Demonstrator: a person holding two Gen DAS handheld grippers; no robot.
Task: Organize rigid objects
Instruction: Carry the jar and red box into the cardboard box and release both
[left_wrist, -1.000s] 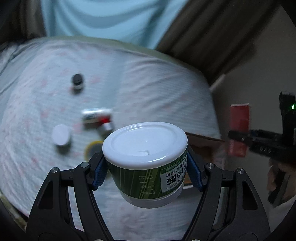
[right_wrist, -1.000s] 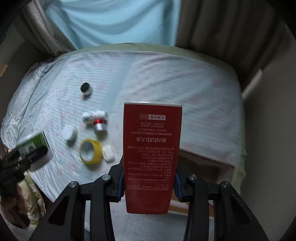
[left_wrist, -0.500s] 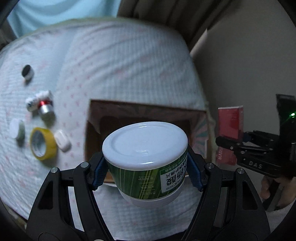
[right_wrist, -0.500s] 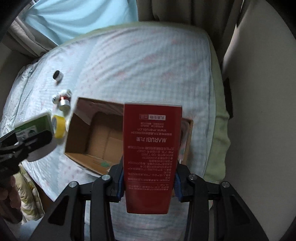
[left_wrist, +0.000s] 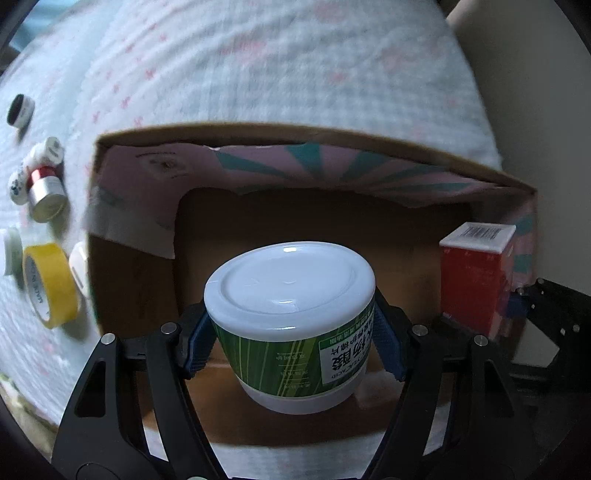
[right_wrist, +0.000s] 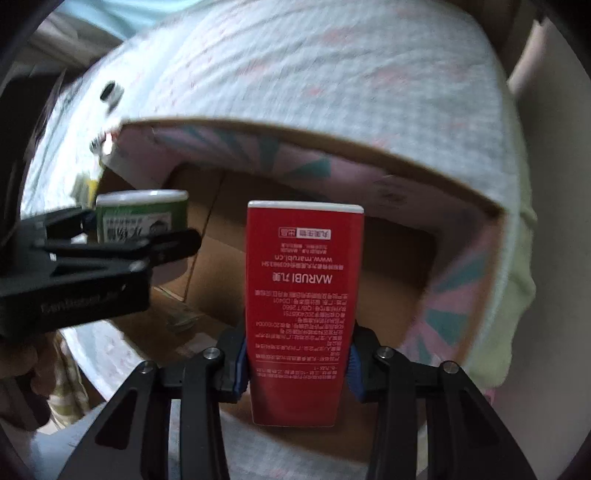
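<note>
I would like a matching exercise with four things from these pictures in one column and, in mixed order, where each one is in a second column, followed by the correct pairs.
Things:
1. green jar
2. red box
3. yellow tape
4. carton

Places:
A. lying on the bedsheet, left of the carton
B. held in the right claw
C. open on the bedsheet, under both claws
D. held in the left claw

Pairs: 1-D, 2-B, 3-A, 4-C

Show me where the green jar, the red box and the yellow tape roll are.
green jar (left_wrist: 290, 280), left wrist view, white lid.
red box (right_wrist: 303, 295), right wrist view, printed face.
yellow tape roll (left_wrist: 55, 275), left wrist view, outer band.
</note>
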